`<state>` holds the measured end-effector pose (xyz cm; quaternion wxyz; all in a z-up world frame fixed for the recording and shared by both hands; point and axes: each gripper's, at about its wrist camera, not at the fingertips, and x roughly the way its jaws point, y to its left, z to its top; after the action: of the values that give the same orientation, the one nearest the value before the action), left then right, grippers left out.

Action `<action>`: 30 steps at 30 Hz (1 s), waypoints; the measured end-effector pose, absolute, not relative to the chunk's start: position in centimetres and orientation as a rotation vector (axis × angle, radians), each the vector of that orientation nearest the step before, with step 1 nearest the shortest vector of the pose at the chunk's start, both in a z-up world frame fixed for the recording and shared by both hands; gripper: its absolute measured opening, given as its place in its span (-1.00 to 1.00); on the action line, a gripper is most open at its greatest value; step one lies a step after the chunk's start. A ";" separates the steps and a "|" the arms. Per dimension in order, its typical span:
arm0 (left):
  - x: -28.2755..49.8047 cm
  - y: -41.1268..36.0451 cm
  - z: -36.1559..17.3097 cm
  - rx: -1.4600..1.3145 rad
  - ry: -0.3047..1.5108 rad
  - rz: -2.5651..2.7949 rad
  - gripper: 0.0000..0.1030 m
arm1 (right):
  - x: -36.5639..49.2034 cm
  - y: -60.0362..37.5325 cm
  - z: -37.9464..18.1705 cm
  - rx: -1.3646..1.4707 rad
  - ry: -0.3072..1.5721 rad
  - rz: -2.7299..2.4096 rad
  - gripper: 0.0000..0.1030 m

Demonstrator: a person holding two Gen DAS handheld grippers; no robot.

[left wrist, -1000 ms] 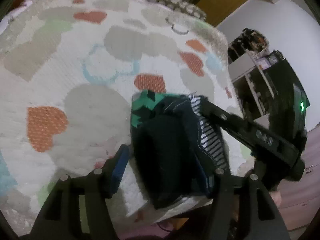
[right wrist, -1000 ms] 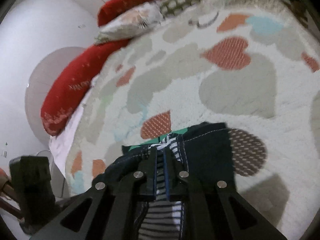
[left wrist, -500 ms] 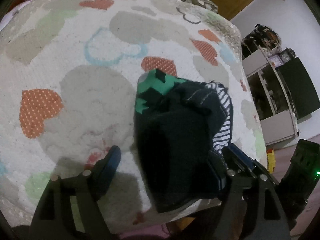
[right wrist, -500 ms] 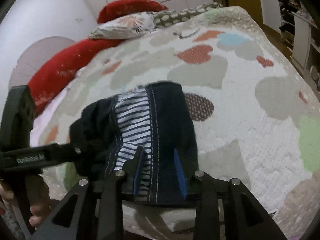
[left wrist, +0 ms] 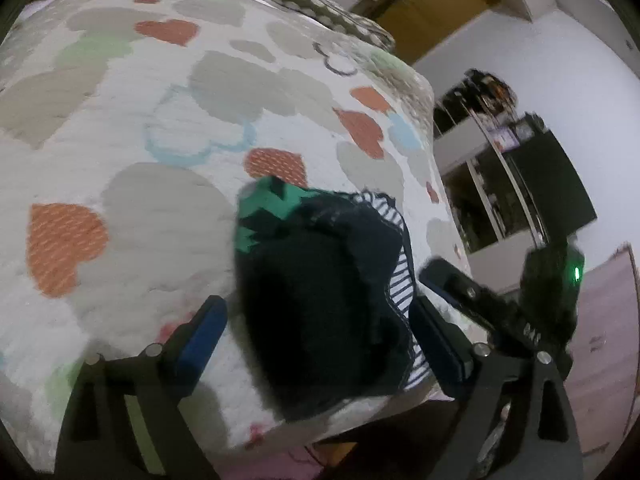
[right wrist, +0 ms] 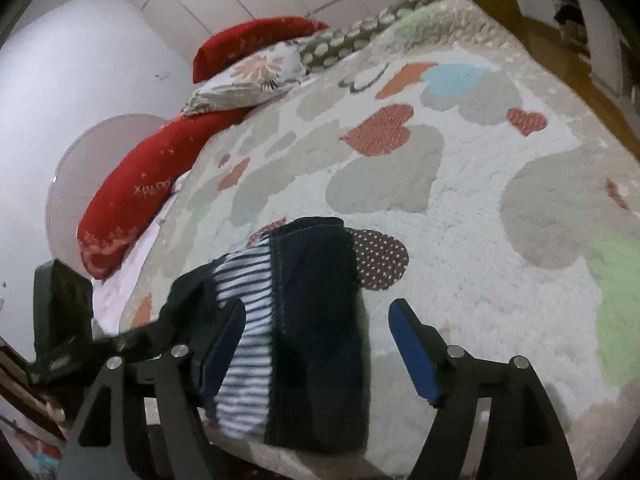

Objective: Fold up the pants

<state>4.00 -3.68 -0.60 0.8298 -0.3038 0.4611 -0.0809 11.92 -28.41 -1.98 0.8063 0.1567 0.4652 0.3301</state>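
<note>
Both jaws have let go: left gripper [left wrist: 316,336] and right gripper [right wrist: 316,344] are opening around the folded pants [right wrist: 316,320] at the bedspread's [right wrist: 480,240] near edge, red pillows [right wrist: 136,196] well apart

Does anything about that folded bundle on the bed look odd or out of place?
Slightly. The folded pants sit right at the blanket's near edge, the striped lining showing unevenly along one side. Nothing looks spilled or damaged.

The left gripper [left wrist: 316,328] and the right gripper [right wrist: 320,340] both angle downward, side by side, jaws opening wide.
</note>
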 end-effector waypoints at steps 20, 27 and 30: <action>6.0 -3.3 -1.9 -0.722 1.020 -0.229 -0.22 | 14.0 -24.2 -3.9 0.361 1.071 0.860 -0.39; 7.7 -1.5 1.2 -0.718 0.952 -0.207 -0.23 | 14.6 -24.1 -0.6 0.395 1.013 0.895 -0.44; 9.3 -0.7 2.8 -0.652 0.933 -0.159 -0.22 | 16.3 -22.5 1.0 0.372 0.987 0.892 -0.44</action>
<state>9.32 -0.72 2.82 0.8395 -0.3082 0.4411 -0.0754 16.32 -22.54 1.00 0.7708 0.1715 0.4550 0.4115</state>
